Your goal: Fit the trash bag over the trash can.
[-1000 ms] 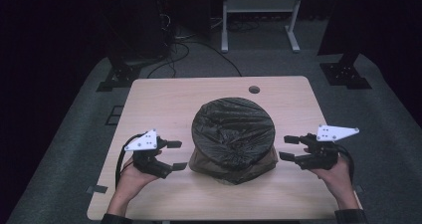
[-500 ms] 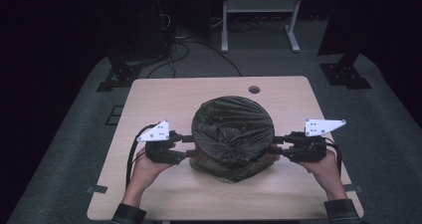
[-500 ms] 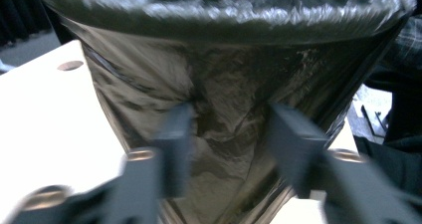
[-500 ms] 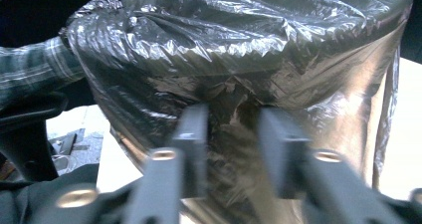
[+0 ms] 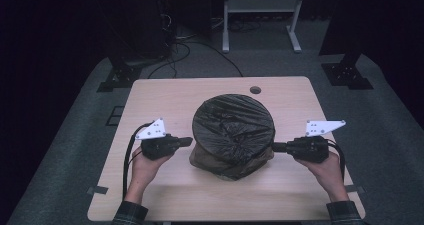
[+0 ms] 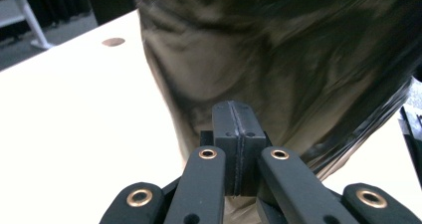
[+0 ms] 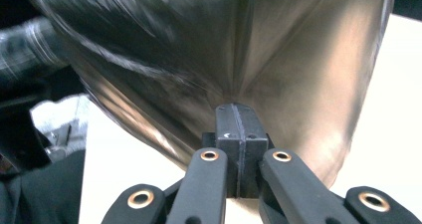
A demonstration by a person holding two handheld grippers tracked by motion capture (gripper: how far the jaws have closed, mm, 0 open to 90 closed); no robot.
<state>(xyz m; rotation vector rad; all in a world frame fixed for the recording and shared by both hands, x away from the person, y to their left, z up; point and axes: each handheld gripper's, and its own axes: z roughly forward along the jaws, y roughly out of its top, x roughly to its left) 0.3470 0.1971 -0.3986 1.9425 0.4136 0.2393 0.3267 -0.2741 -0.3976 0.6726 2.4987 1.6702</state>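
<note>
At the bag (image 5: 233,130), both claws have just closed.

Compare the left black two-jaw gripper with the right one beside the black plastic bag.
The left gripper sits at the black plastic bag's left side, the right gripper at its right. Film creases run to the right gripper's tip, perhaps pinched; none reach the left gripper's. Both point inward, jaws just closed, pads together.

A dim lab: lone table (image 5: 165,100), cables (image 5: 190,50), black equipment stands (image 5: 347,72).
</note>
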